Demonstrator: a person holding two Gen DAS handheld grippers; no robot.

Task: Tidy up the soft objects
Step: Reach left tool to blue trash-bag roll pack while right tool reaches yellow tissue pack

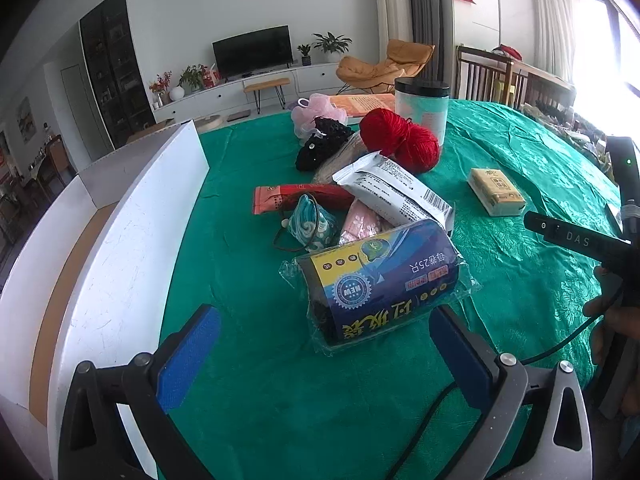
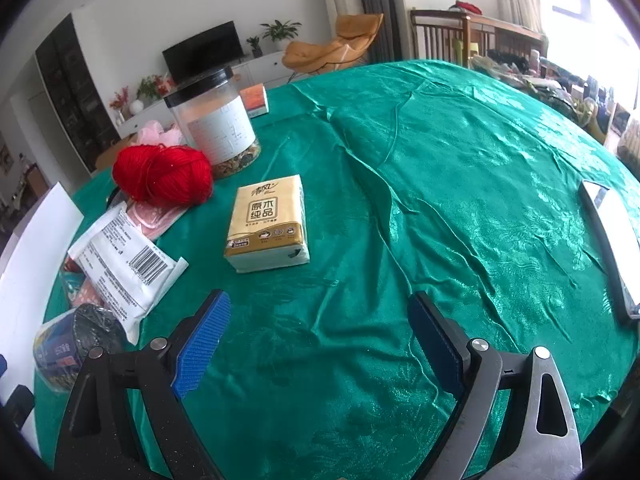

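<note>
Your left gripper (image 1: 326,354) gapes wide; the bag roll (image 1: 376,284) sits just ahead between its fingers. Slippery wrap, squashy core, so pinch mid-body. Right gripper (image 2: 320,340) wide, empty.

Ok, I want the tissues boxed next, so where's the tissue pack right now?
The tissue pack lies alone on the green tablecloth, just right of the red yarn, ahead of the right tool.

Box (image 1: 132,216) at table's (image 2: 440,184) left; bag roll (image 1: 380,284) nearest in the pile, yarn (image 1: 400,140) behind, jar (image 2: 214,120) behind yarn; tissue pack (image 2: 268,224) apart, right.
</note>
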